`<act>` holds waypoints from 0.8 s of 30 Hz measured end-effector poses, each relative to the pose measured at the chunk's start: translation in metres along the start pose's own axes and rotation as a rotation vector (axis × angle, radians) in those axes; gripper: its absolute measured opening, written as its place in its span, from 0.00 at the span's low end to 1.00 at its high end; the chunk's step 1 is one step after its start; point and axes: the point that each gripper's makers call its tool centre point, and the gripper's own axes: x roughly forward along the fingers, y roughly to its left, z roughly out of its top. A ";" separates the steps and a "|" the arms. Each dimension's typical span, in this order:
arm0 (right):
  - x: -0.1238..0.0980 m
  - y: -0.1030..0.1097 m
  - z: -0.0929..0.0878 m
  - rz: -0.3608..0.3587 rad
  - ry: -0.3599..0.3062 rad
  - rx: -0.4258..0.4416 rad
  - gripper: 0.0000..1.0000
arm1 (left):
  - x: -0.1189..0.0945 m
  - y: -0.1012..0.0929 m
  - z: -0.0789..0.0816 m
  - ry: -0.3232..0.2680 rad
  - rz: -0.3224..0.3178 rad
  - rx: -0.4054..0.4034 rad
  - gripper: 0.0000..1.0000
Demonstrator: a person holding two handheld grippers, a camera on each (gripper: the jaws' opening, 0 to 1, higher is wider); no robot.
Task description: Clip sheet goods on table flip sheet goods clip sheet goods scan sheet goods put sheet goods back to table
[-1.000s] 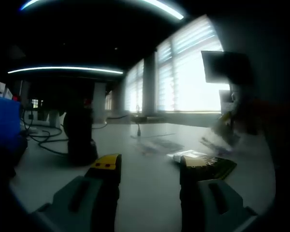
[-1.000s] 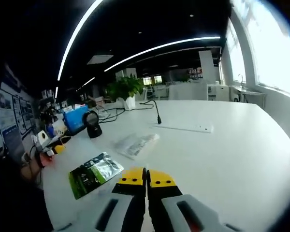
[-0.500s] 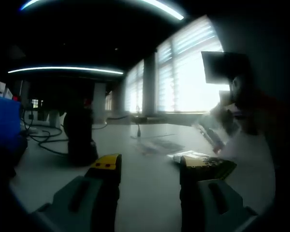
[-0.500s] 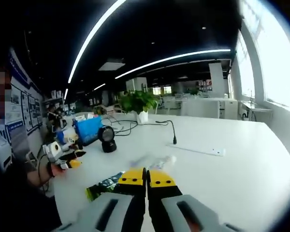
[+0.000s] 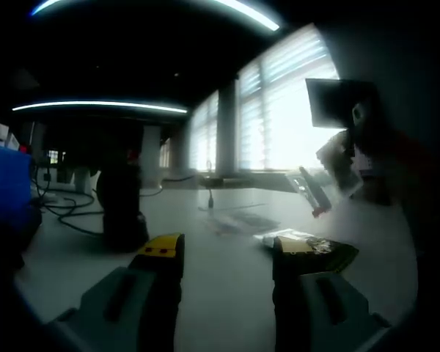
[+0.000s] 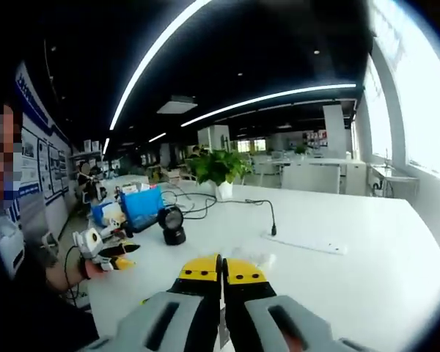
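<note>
2 grippers are at work. The left gripper [image 5: 227, 257] rests low over the table [image 5: 220, 293] with its jaws spread apart and empty. Just beyond its right jaw a dark green packet [image 5: 328, 251] lies flat. The right gripper [image 6: 221, 270] has its jaws pressed together on a thin clear packet [image 5: 313, 192], seen lifted above the table in the left gripper view. It looks light, floppy and slippery, so I think an edge or corner is the best hold. Farther back stands a black scanner [image 6: 173, 224].
</note>
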 end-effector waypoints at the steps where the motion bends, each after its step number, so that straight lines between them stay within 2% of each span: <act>1: 0.000 -0.001 0.002 -0.003 -0.003 -0.005 0.00 | 0.000 0.000 0.000 0.000 0.000 0.000 0.41; 7: 0.003 0.006 0.012 0.012 -0.003 -0.012 0.00 | 0.000 0.000 0.000 0.001 0.000 0.001 0.41; 14: 0.011 0.019 0.028 0.038 -0.025 -0.036 0.00 | 0.000 0.001 0.000 0.000 0.000 0.000 0.41; 24: 0.029 0.035 0.049 0.052 -0.068 -0.024 0.00 | -0.001 0.001 0.001 -0.006 -0.002 -0.007 0.41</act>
